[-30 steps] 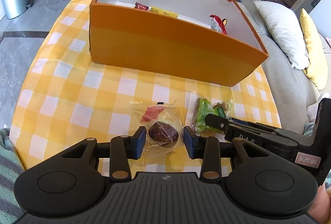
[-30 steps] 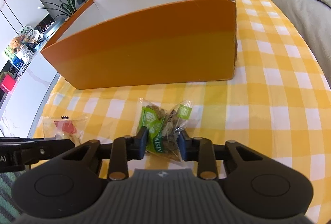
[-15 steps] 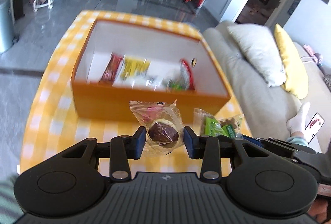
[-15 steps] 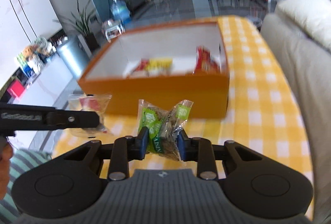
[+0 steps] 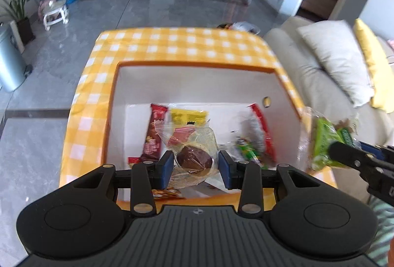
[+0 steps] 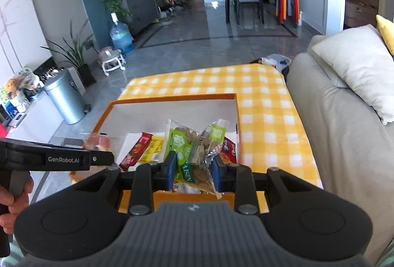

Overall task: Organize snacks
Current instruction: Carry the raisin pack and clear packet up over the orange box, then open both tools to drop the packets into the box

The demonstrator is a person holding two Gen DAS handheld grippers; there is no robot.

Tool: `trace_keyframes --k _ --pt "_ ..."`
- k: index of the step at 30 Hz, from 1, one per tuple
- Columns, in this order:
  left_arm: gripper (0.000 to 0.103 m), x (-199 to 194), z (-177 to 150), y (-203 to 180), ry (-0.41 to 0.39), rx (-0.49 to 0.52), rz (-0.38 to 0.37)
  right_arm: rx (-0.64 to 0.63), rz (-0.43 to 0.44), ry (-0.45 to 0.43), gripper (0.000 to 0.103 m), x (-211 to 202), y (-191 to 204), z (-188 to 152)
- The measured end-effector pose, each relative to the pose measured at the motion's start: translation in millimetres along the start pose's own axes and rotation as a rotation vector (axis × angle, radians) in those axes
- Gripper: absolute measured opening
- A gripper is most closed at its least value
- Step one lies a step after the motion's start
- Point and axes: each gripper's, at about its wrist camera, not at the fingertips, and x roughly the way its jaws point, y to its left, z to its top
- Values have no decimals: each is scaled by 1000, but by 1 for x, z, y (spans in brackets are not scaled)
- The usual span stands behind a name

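My left gripper (image 5: 194,166) is shut on a clear packet with a chocolate cake (image 5: 192,151) and holds it above the open orange box (image 5: 110,104). My right gripper (image 6: 192,169) is shut on a green raisin packet (image 6: 189,156), also held above the box (image 6: 172,100). The raisin packet shows at the right in the left wrist view (image 5: 325,143). Inside the box lie a red bar (image 5: 154,136), a yellow packet (image 5: 188,116) and a red-edged packet (image 5: 261,129).
The box stands on a table with a yellow checked cloth (image 5: 187,42). A grey sofa with a white cushion (image 6: 354,74) runs along the table's right side. A metal bin (image 6: 65,99) stands on the floor at the left.
Both grippers have risen from the tabletop with their packets and moved forward over the box, so I now look down into it.
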Motion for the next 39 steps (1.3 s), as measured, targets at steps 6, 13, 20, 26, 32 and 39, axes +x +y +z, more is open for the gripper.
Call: trace_keyframes --k 6,13,20,26,32,39 --pt "44 23 15 8 41 20 48 -62 -4 52 27 37 7 20" --pt "44 50 14 13 82 33 115 -128 24 78 27 86 20 25" --pt "44 68 6 15 121 85 153 -155 55 112 28 131 32 21" --pt "44 83 5 17 148 90 153 -188 39 141 29 157 39 13" --pt "45 88 5 18 149 96 136 -188 30 148 32 166 39 9" --pt "50 80 7 18 135 106 123 -259 24 113 36 153 50 7"
